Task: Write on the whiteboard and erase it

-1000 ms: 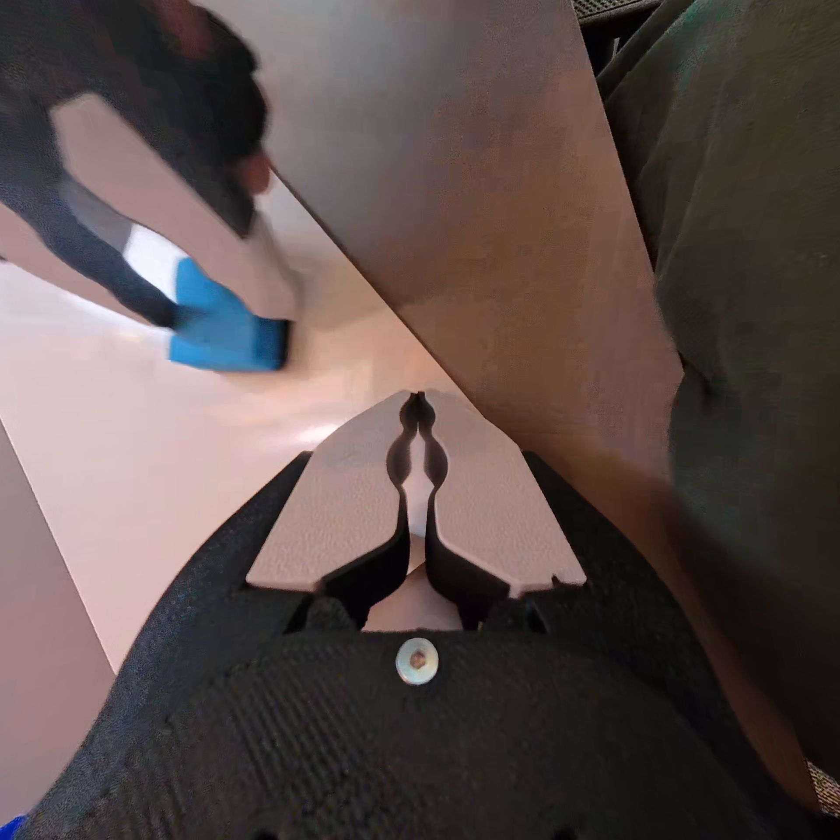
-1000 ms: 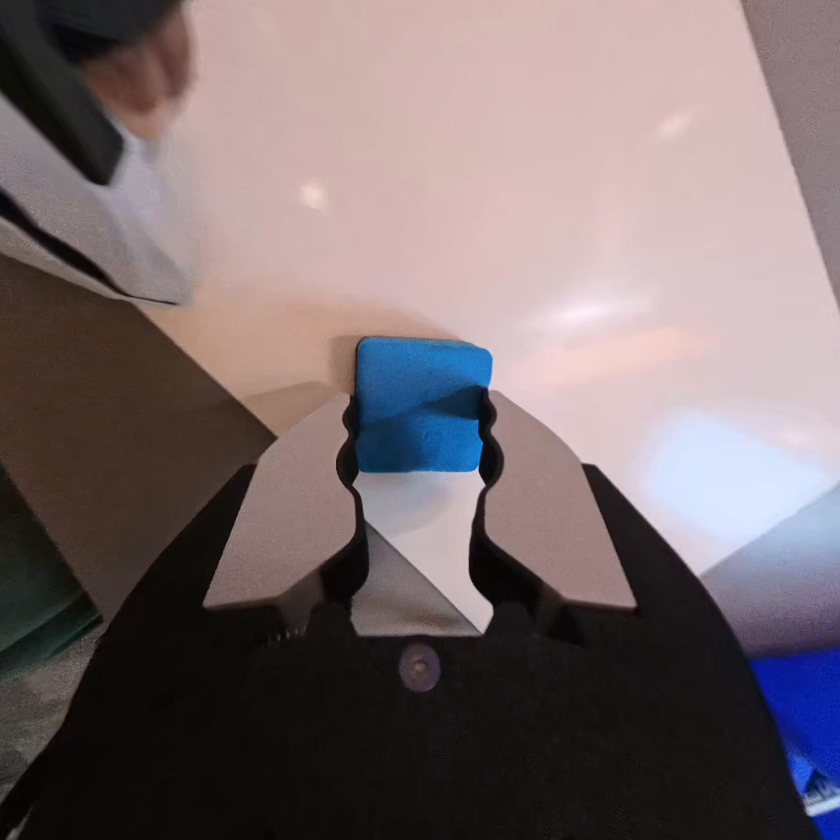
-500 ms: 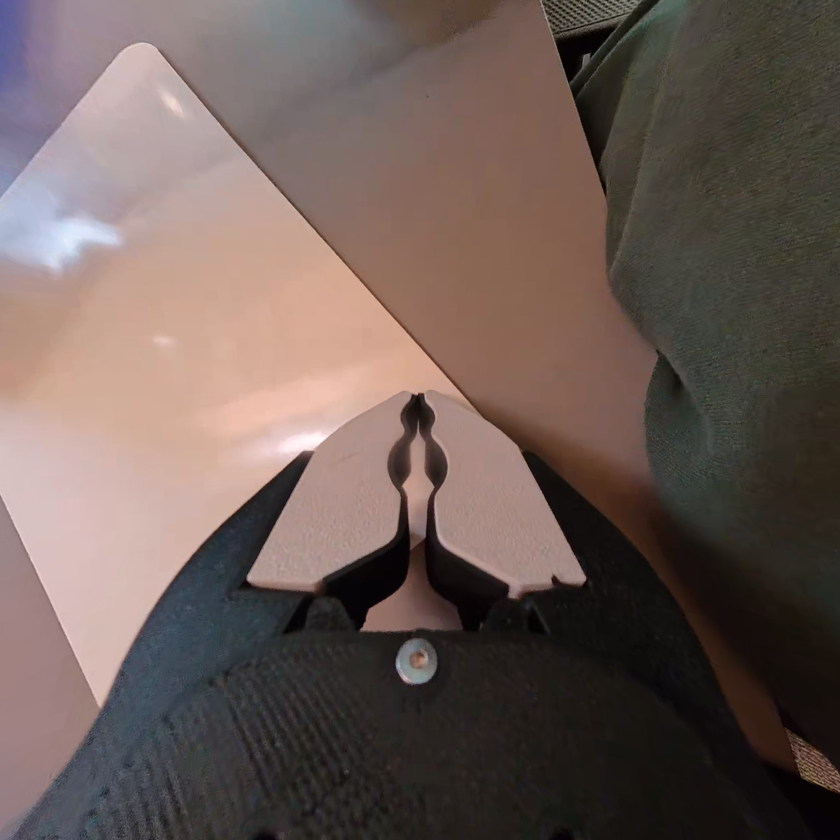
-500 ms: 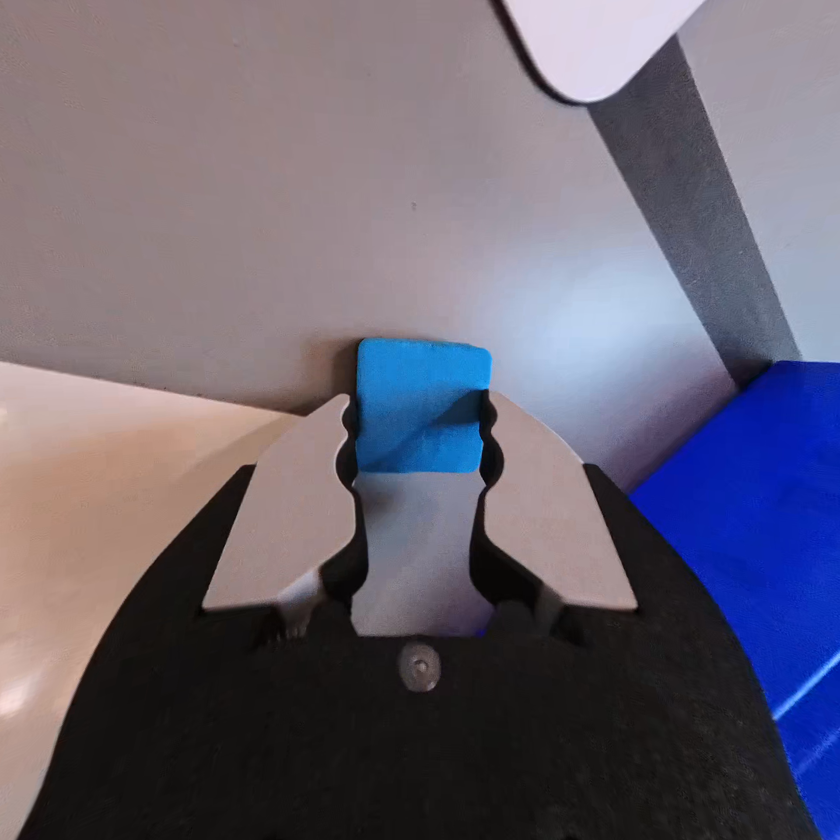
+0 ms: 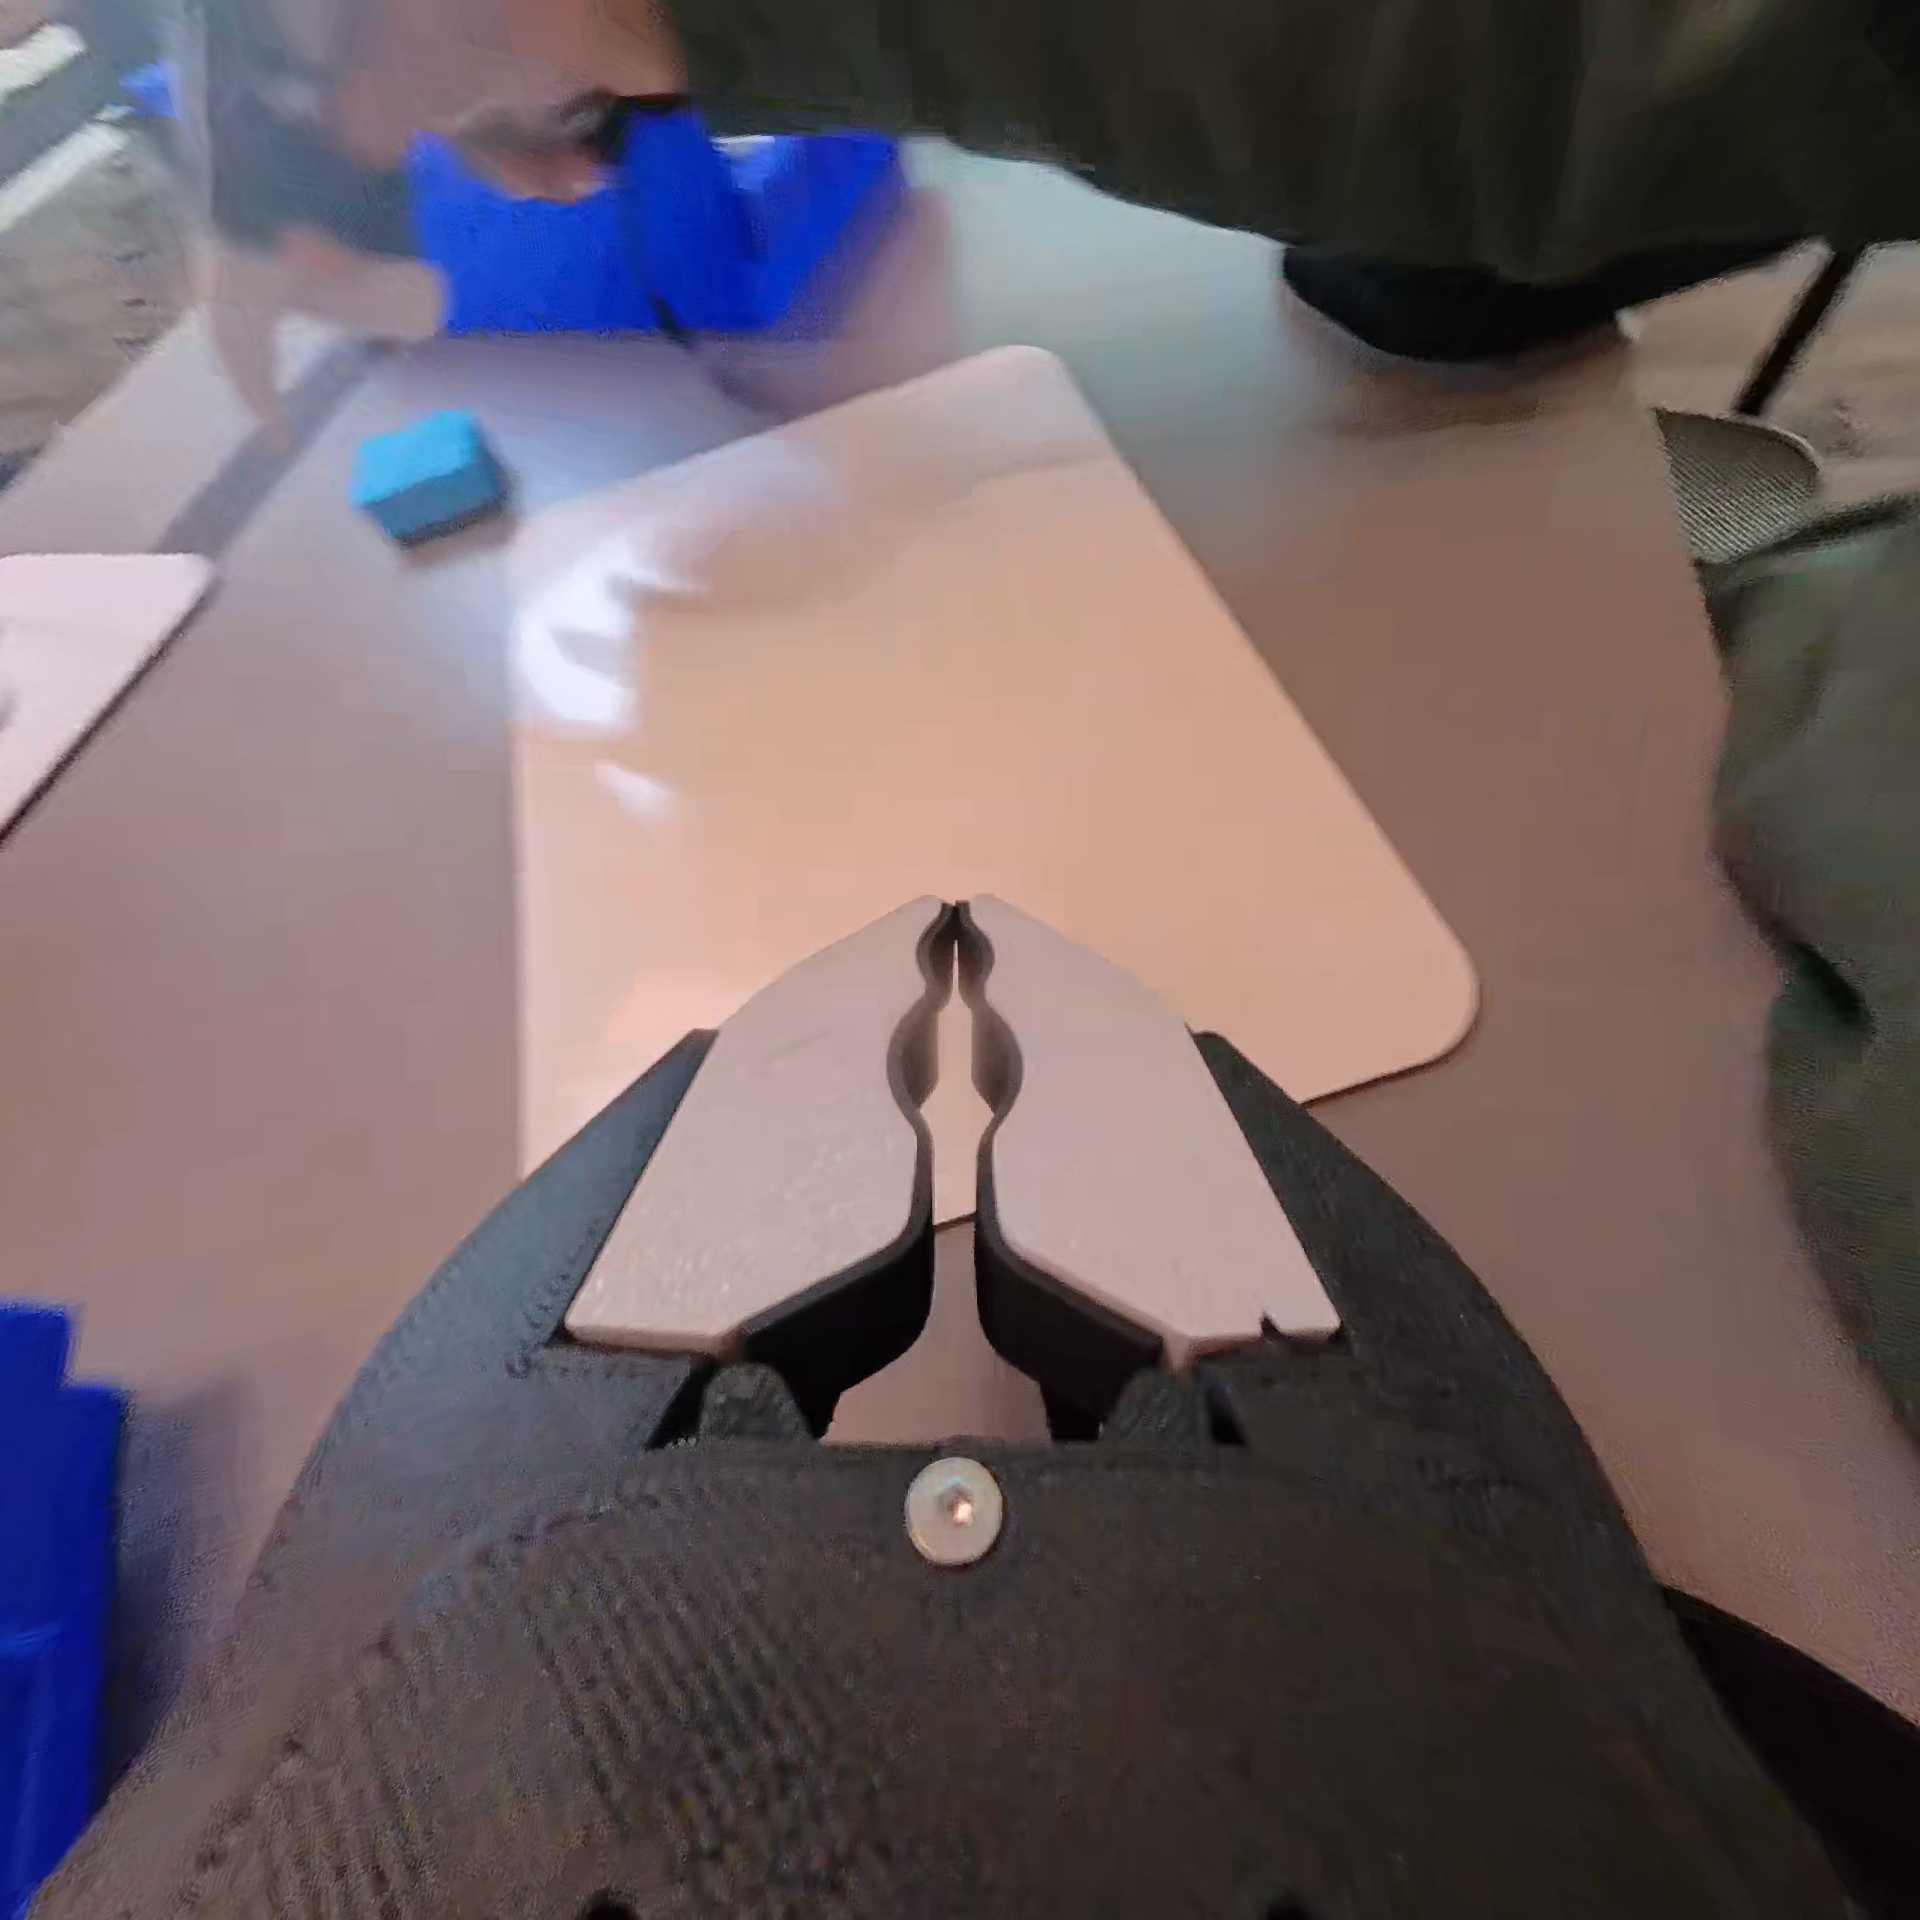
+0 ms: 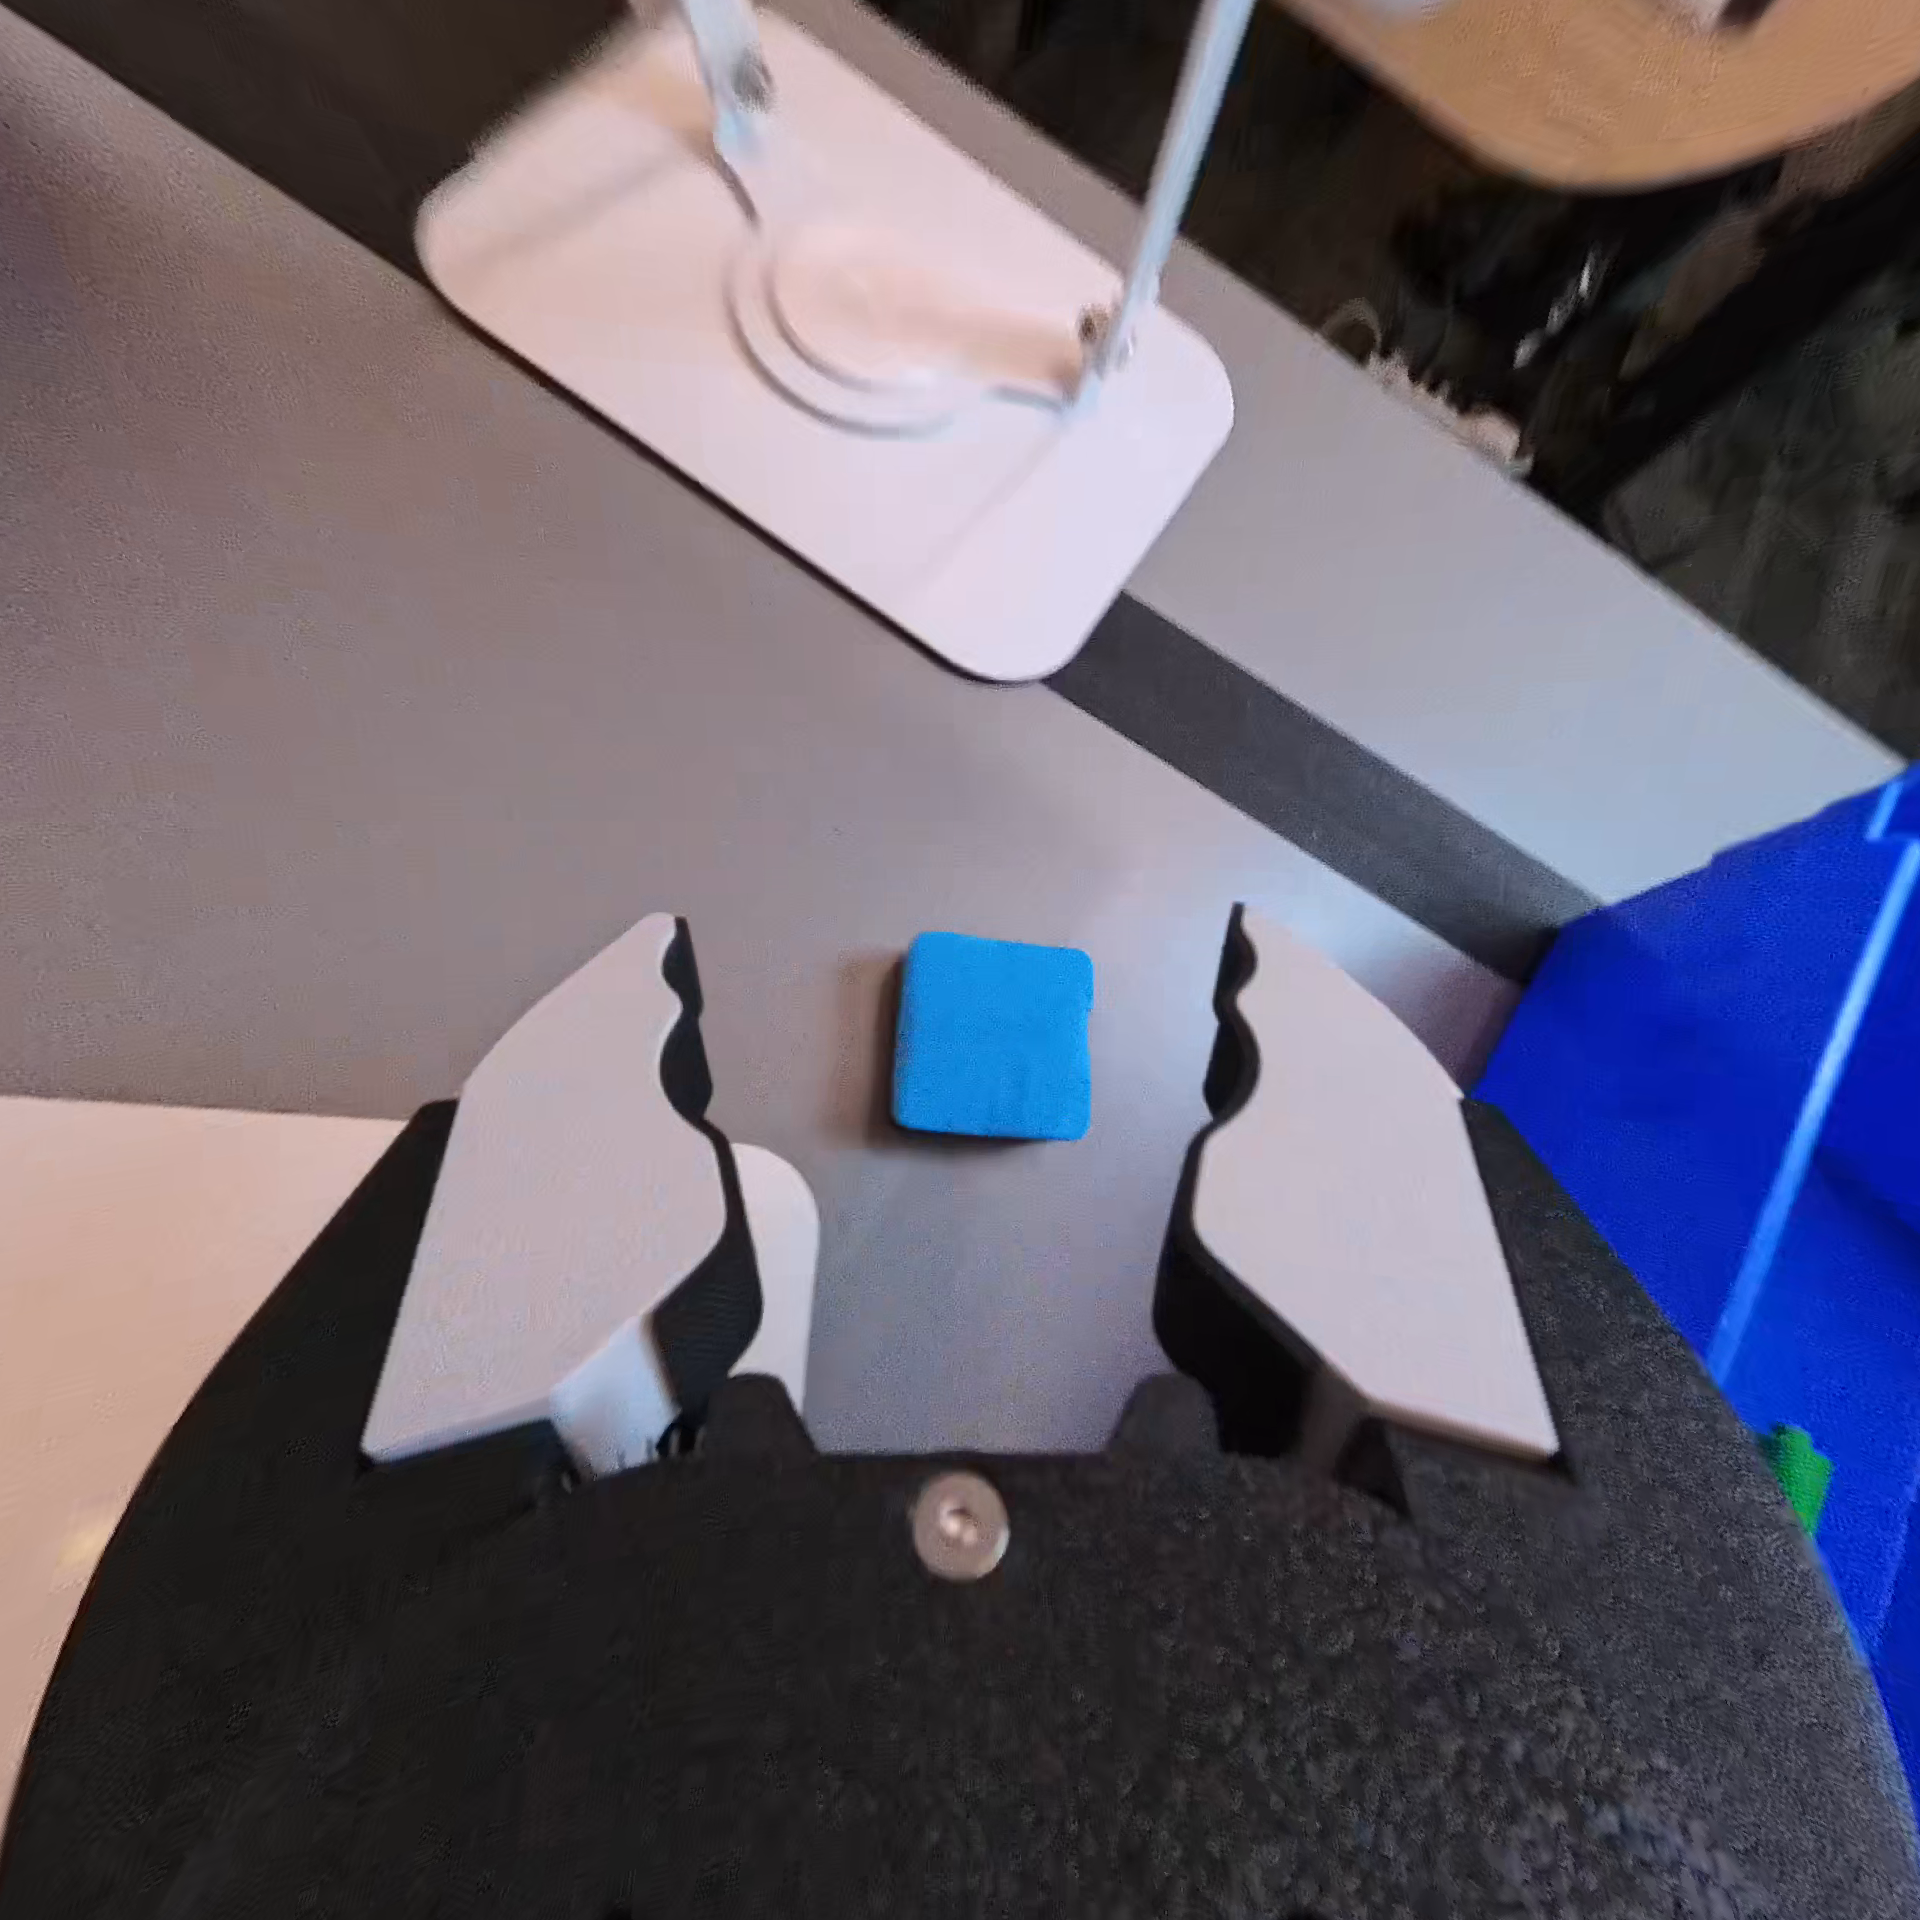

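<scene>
The whiteboard (image 5: 935, 675) lies flat on the grey table, blank, and its corner shows in the right wrist view (image 6: 125, 1226). My left gripper (image 5: 958, 909) is shut with nothing between its fingers, above the board's near end. My right gripper (image 6: 956, 925) is open wide above the table. The blue eraser (image 6: 992, 1034) lies on the table between its fingers, with clear gaps on both sides. The eraser also shows in the left wrist view (image 5: 421, 473), beyond the board's far left corner.
A second white board (image 6: 790, 353) with a clear stand on it lies farther back, also seen at the left (image 5: 73, 644). A blue bin (image 6: 1745, 1122) stands at the right, seen far back in the left wrist view (image 5: 623, 239). A person in dark green clothing (image 5: 1829, 779) is at the right.
My right gripper carried the eraser off the whiteboard to the table, opened and let it go. My left gripper stayed shut and its view swung across the board.
</scene>
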{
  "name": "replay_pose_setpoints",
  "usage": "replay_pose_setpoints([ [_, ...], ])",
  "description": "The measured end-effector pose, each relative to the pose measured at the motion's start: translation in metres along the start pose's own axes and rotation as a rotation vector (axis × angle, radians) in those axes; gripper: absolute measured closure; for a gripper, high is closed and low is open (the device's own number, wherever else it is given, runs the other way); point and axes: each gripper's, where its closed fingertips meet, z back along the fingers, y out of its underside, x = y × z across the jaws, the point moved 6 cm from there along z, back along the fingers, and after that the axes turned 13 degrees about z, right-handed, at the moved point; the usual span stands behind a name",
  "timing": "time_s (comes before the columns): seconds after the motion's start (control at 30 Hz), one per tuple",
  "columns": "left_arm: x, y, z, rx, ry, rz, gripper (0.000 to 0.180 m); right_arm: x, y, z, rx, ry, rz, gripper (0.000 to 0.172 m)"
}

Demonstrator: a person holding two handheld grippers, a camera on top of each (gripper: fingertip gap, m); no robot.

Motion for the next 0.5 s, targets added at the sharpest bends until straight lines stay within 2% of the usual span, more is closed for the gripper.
replay_pose_setpoints([
  [0.07,0.021,-0.006,0.014,-0.054,-0.076,0.057,0.180,0.019,-0.007,0.035,-0.175,-0.019,0.051,0.080],
  [0.1,0.034,-0.009,0.021,-0.076,-0.134,0.094,0.158,0.031,-0.005,0.053,-0.233,-0.043,0.072,0.080],
  [0.17,0.063,-0.013,0.038,-0.107,-0.267,0.168,0.133,0.053,0.011,0.082,-0.296,-0.099,0.103,0.080],
  [0.23,0.090,-0.019,0.059,-0.159,-0.378,0.235,0.124,0.070,0.037,0.104,-0.309,-0.126,0.145,0.082],
  [0.33,0.130,-0.027,0.085,-0.107,-0.520,0.293,0.126,0.081,0.079,0.125,-0.276,-0.131,0.167,0.084],
  [0.5,0.207,-0.025,0.097,0.187,-0.585,0.512,0.128,0.084,0.117,0.154,-0.300,-0.170,0.081,0.090],
])
